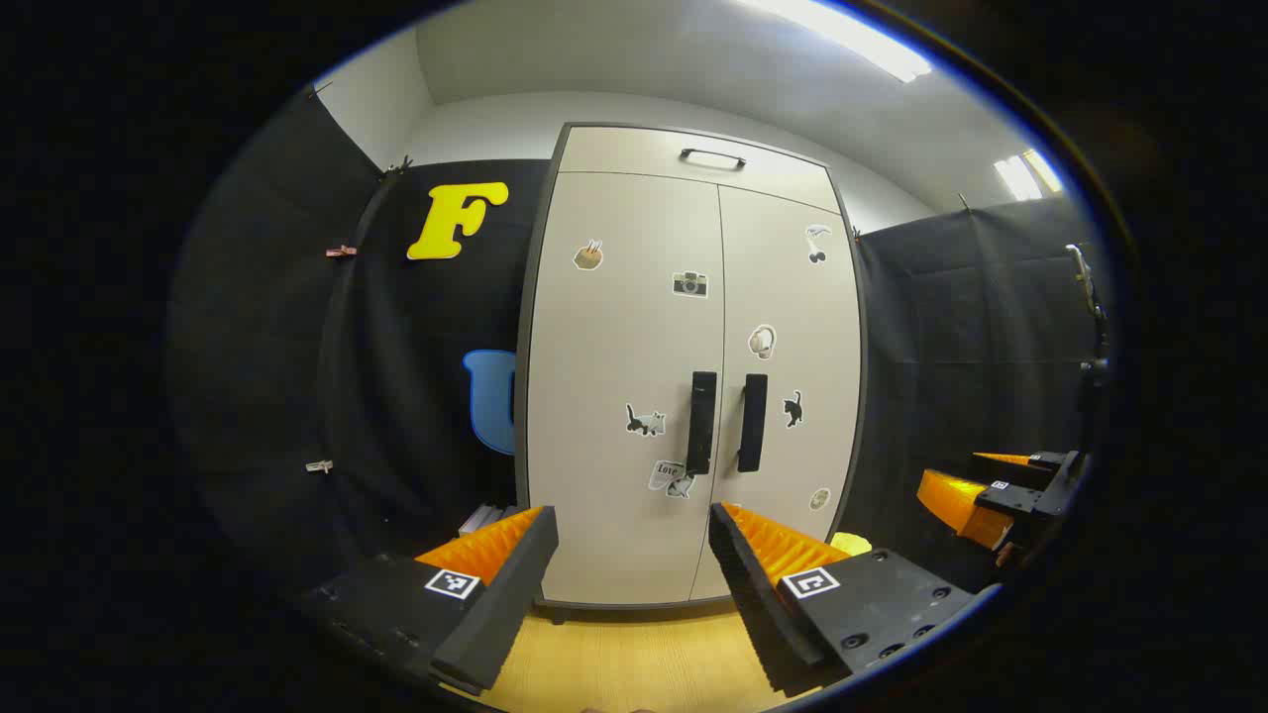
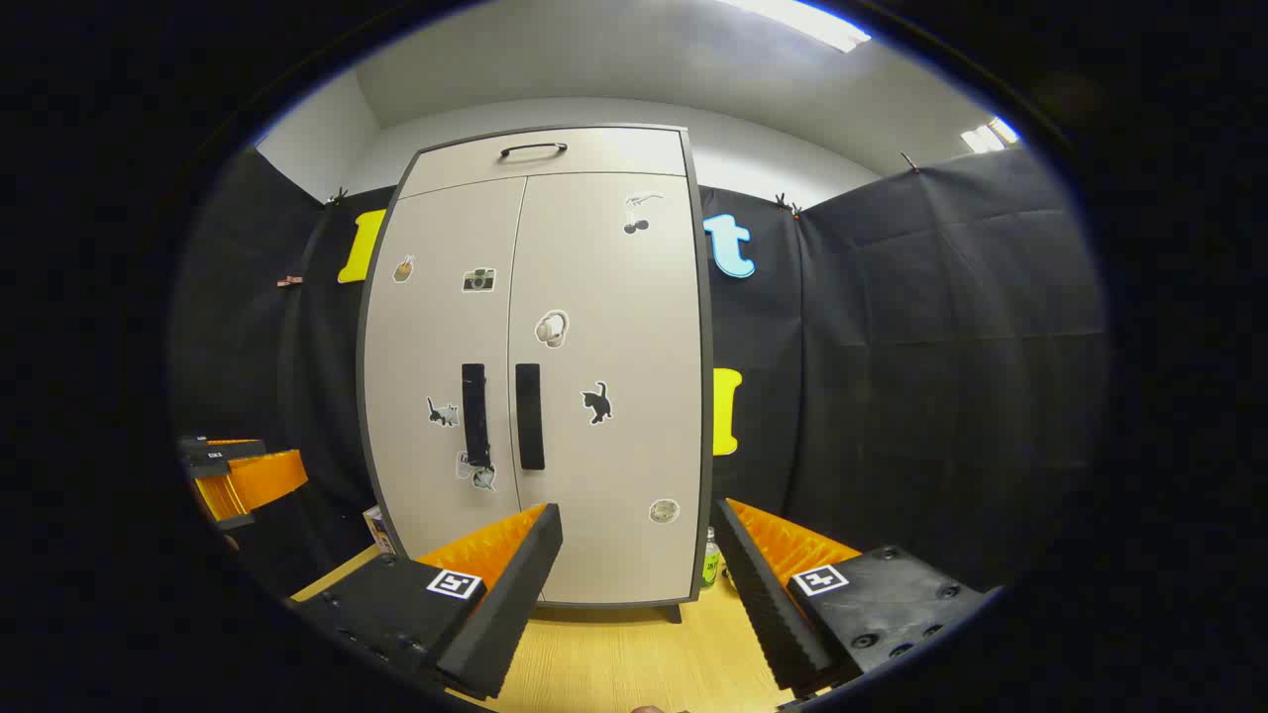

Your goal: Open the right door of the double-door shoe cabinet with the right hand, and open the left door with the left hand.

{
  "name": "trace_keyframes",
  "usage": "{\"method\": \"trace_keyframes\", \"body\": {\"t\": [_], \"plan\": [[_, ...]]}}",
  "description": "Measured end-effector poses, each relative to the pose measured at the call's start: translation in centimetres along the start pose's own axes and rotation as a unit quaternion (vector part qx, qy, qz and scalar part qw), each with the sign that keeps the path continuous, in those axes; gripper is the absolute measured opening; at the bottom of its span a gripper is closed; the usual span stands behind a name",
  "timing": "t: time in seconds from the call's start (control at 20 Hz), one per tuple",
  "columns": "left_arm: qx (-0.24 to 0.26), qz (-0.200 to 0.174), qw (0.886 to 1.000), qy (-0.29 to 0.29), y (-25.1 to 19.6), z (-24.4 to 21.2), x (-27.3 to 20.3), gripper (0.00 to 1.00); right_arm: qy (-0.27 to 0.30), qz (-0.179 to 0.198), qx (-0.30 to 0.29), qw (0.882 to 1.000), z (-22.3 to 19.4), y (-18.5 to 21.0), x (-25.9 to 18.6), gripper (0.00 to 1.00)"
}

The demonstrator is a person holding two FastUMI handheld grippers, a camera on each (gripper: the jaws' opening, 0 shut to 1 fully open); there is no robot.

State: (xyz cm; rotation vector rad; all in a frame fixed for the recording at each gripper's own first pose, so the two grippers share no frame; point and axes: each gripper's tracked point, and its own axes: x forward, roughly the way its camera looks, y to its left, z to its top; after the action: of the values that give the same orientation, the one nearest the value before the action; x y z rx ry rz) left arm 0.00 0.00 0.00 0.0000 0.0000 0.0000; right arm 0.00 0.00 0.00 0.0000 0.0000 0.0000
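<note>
Pale grey double-door shoe cabinet (image 2: 540,376) closed; both orange-and-black grippers, left (image 1: 634,574) and right (image 2: 639,584), gape empty, well short. Opening not begun. Next, likely: right gripper to right door's black vertical bar handle (image 2: 529,416).

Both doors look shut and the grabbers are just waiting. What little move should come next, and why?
Probably move the right gripper forward and up toward the right door's handle. Both doors of the shoe cabinet are closed, the right gripper is open and short of the cabinet, and the task opens the right door first. The left gripper, also open, can wait.
</note>
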Motion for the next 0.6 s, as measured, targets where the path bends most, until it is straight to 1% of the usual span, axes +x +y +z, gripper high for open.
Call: {"method": "trace_keyframes", "body": {"t": [0.25,0.6], "plan": [[0.010,0.007,1.000,0.002,0.2,-0.4,0.3,0.95,0.000,0.013,-0.010,1.000,0.1,0.8,0.4,0.98],[0.014,0.019,1.000,0.014,0.8,-1.5,0.1,0.95,0.008,0.019,-0.001,1.000,-0.1,1.3,0.8,0.98]]}}
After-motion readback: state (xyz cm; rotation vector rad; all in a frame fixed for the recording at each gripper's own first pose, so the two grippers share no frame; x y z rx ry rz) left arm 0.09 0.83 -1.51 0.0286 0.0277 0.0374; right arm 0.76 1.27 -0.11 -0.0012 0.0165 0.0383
